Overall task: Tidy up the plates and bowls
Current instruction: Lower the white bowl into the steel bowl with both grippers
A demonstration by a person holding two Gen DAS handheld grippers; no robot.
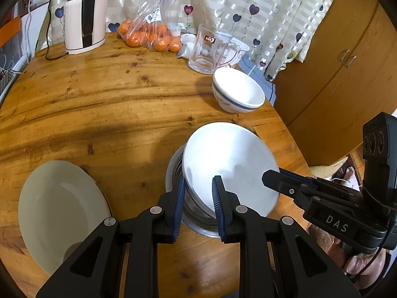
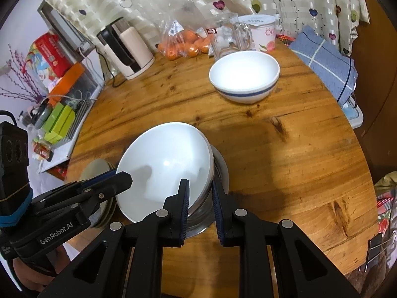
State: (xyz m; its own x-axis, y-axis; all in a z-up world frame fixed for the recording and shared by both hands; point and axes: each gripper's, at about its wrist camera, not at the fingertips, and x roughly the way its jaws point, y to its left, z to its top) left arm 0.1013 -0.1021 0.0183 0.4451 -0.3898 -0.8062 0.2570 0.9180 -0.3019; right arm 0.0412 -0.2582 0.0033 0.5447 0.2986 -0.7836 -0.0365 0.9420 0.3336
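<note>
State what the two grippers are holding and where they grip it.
Both hold the white plate by its rim: left gripper on one edge, right gripper on the opposite edge, above a metal bowl.

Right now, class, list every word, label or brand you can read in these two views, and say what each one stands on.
"DAS": right gripper, on its body, left wrist view.
"GenRobot.AI": left gripper, on its body, right wrist view.
Red label on glass mug: too small to read.
Print on cup: blurred.
Tag on orange bag: unreadable.
Writing on banded bowl: blurred.
Red box: unreadable.
</note>
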